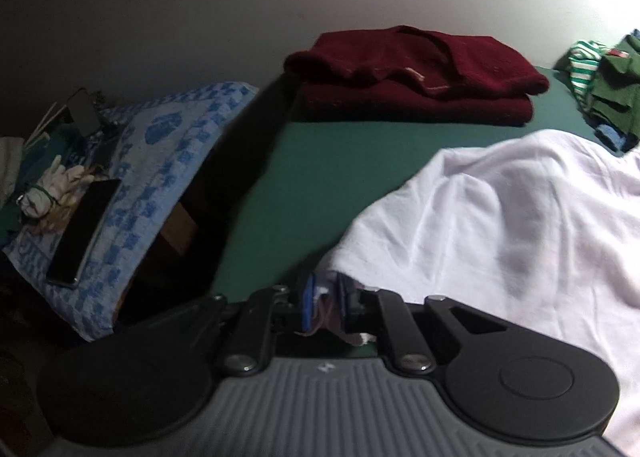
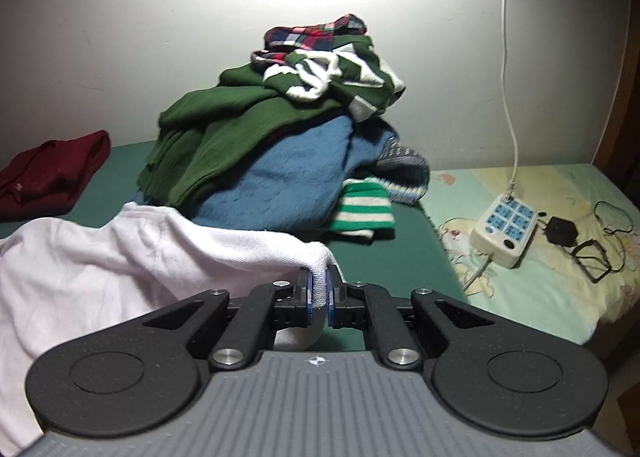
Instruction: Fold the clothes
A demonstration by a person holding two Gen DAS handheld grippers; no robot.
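White garment [image 2: 100,253], soft cotton-like knit, lies rumpled on the green sheet [image 1: 320,161], near side. Left gripper [image 1: 326,307] pinches one edge; right gripper [image 2: 319,297] is clamped on a thicker ribbed hem. Judgement: mid-fold, both corners held; next move needs both edges carried together, kept taut. Maroon sweater [image 1: 416,73], fuzzy, sits folded flat at the far left. Unfolded pile [image 2: 280,145] of green, blue, striped and plaid pieces heaps far right.

white garment [image 1: 500,217] | rumpled, draped on green surface | edges pinched
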